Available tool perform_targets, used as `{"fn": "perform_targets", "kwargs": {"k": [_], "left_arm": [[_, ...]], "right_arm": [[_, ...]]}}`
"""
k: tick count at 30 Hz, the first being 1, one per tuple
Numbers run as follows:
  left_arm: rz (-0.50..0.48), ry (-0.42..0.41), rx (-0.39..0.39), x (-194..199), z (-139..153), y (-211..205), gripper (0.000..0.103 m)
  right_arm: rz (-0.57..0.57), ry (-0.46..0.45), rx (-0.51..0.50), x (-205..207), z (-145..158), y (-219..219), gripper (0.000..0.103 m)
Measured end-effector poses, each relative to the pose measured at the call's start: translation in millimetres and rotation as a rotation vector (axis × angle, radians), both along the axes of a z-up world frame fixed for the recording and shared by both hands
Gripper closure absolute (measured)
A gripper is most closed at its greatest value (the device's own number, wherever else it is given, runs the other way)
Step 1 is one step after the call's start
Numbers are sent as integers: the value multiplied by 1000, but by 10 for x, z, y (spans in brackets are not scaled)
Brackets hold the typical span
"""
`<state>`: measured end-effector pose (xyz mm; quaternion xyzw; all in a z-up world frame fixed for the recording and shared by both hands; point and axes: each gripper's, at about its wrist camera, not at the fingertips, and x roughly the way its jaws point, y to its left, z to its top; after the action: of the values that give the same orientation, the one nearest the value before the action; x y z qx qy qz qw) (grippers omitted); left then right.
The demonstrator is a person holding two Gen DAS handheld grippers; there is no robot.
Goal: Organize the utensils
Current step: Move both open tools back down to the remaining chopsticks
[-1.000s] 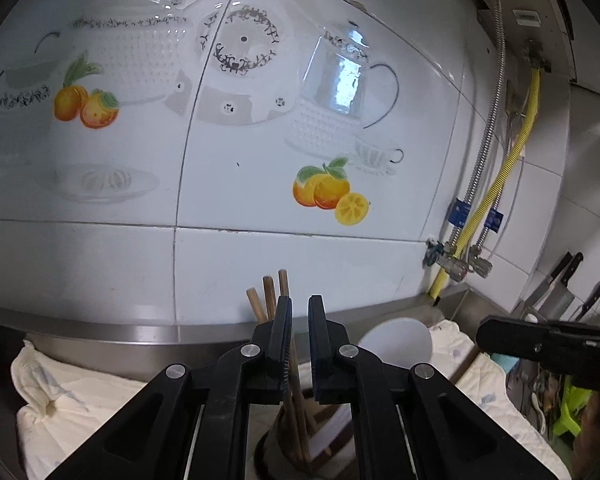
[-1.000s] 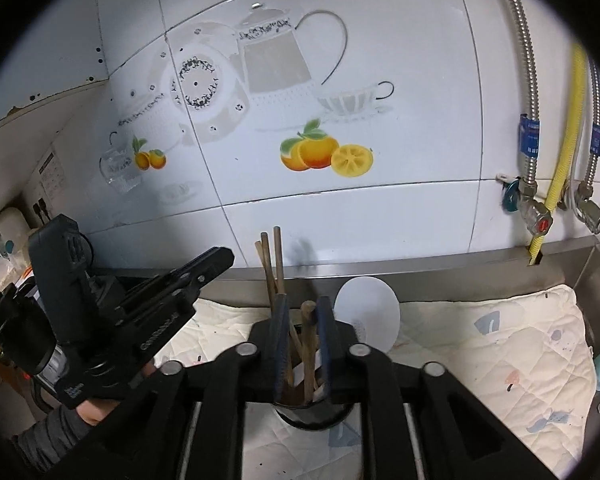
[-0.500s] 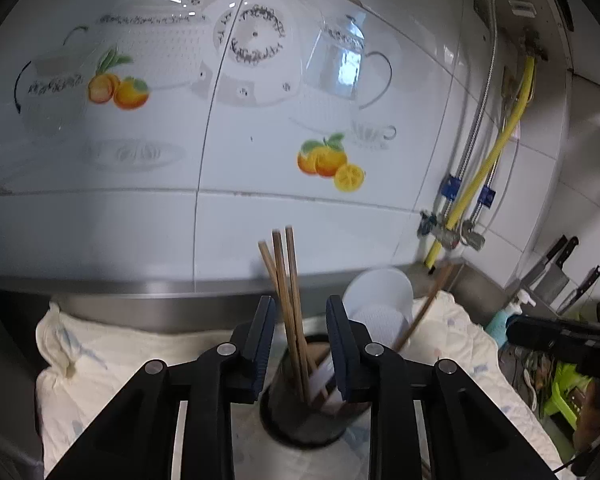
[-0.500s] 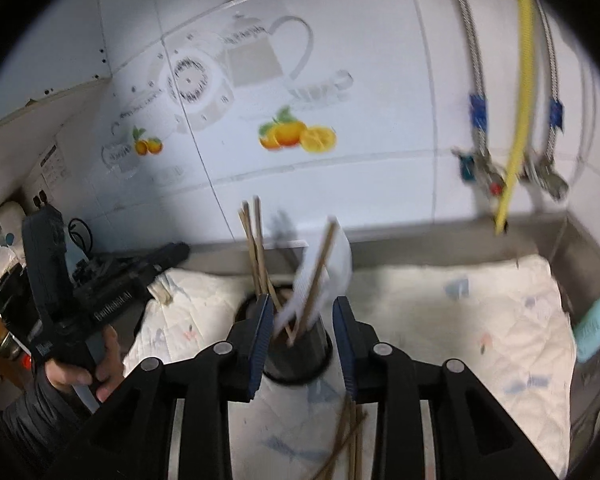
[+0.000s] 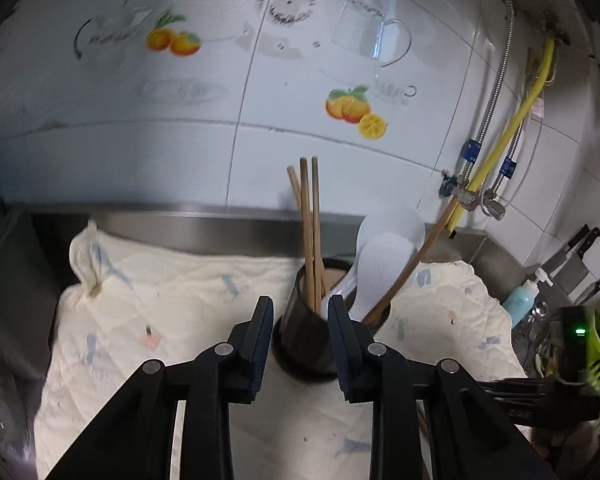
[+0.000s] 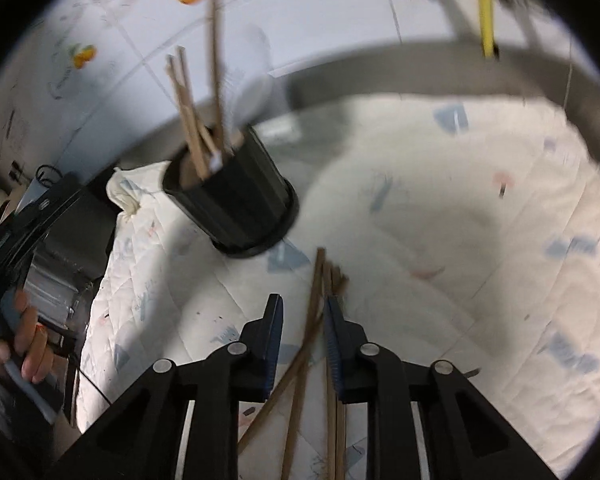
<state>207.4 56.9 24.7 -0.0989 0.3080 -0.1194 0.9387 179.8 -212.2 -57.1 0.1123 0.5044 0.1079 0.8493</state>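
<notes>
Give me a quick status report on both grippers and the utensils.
Left gripper open, empty, facing black holder. Right gripper open over loose chopsticks lying on cloth. Holder has chopsticks and white spoons. Nothing blocking.

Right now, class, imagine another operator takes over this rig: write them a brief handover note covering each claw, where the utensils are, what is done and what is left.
Left claw: open, empty, in front of the black holder.
Right claw: open, empty, low over the loose chopsticks lying on the quilted cloth.
Done: chopsticks in the holder stand upright, with one more leaning right, beside two white rice paddles.
Left: pick up the loose chopsticks and put them in the holder.
</notes>
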Motion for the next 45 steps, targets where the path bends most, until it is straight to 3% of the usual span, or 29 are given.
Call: {"fn": "perform_targets", "kwargs": {"k": [8, 22, 25, 35, 45], "left_arm": [[22, 49, 31, -140, -170, -35, 72], [-7, 120, 51, -143, -429, -160, 72], [-10, 127, 52, -137, -460, -173, 72], [-29, 166, 33, -121, -561, -221, 72], [-179, 272, -19, -31, -839, -625, 72]], "right_arm": [[-61, 84, 65, 140, -301, -76, 79], [-81, 113, 20, 283, -475, -38, 80], [-74, 107, 7, 298, -480, -17, 86], [-67, 66, 6, 263, -388, -30, 89], [-63, -1, 26, 150, -104, -113, 89]]}}
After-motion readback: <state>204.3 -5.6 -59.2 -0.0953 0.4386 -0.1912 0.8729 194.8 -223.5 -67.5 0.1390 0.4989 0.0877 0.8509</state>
